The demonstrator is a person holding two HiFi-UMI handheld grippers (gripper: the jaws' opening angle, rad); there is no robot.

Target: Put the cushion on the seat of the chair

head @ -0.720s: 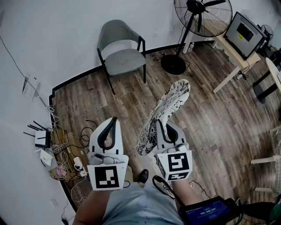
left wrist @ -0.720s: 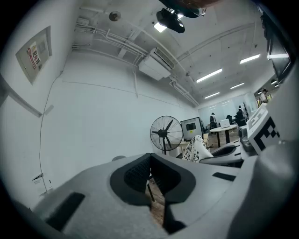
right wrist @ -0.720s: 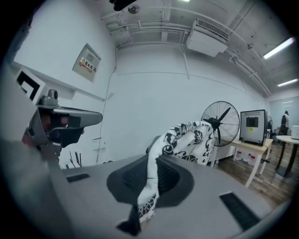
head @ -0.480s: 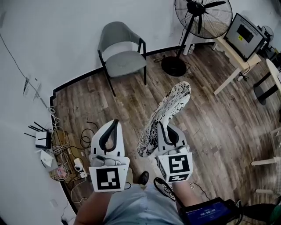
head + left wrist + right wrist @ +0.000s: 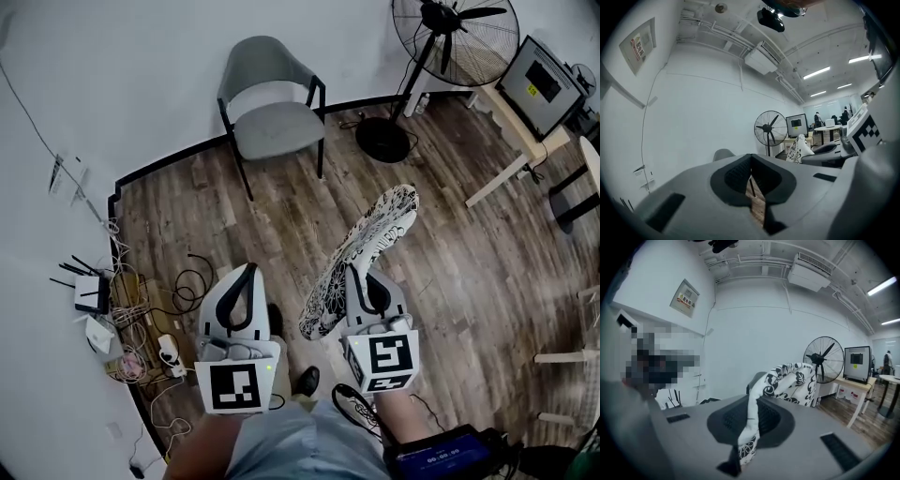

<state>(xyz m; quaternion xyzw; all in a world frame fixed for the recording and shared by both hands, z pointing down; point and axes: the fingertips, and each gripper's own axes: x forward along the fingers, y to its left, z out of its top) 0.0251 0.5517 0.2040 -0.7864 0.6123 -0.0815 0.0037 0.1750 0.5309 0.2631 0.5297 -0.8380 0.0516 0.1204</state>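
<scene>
1. the cushion (image 5: 361, 258), patterned black and white, hangs in the air over the wooden floor (image 5: 281, 216); the right claw (image 5: 366, 286) holds it, jaws clamped on its near edge, and the rest stands up and away toward the chair
2. the left claw (image 5: 242, 289) is pinched narrow on nothing, just beside the right one
3. the chair (image 5: 261, 66) stands well apart by the wall, its seat (image 5: 278, 129) bare
4. the step in hand looks like the carry: walk it over with the grip firm, then lay the cushion flat and centred over the seat before letting go; a one-edge pinch may let it flop, so the free claw could steady the far edge
5. counted: one cushion, one chair, two claws, one standing fan (image 5: 457, 33), one monitor (image 5: 546, 86) on one desk (image 5: 511, 127)
</scene>
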